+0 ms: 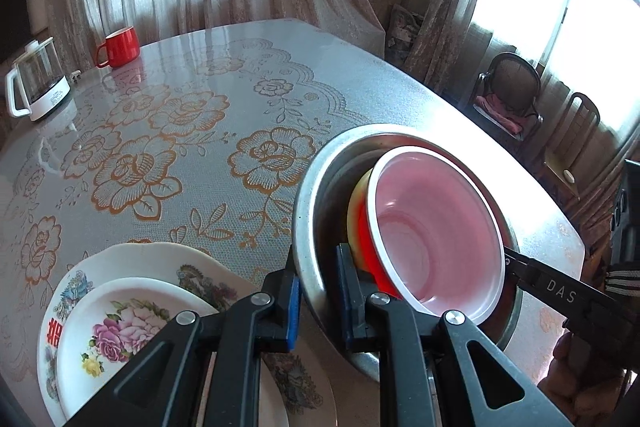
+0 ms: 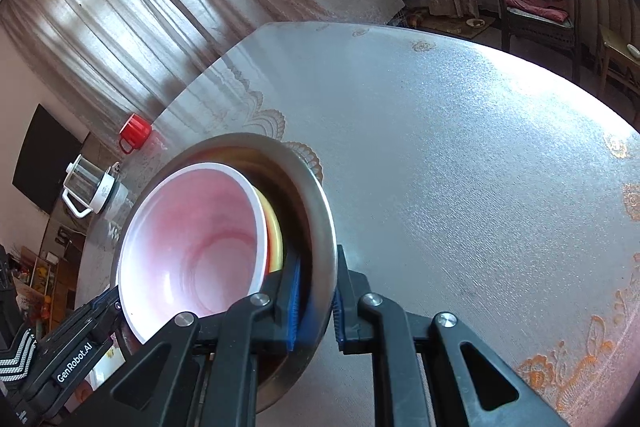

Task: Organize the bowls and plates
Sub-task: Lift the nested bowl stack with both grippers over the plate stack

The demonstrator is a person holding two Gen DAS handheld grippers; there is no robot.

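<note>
A steel bowl (image 1: 316,183) holds a yellow bowl (image 1: 356,203) and, inside that, a red bowl with a pink-white inside (image 1: 436,227). My left gripper (image 1: 318,299) straddles the steel bowl's near rim, one pad outside and one inside, closed on it. My right gripper (image 2: 316,307) clamps the opposite rim of the steel bowl (image 2: 320,211); the red bowl (image 2: 192,247) fills the left of that view. The nested bowls look tilted and lifted. Two stacked flowered plates (image 1: 132,319) lie at the lower left.
A red mug (image 1: 120,47) and a glass kettle on a white base (image 1: 36,83) stand at the far left of the flowered tablecloth (image 1: 192,131). Curtains hang behind. Wooden chairs (image 1: 508,95) stand past the table's right edge.
</note>
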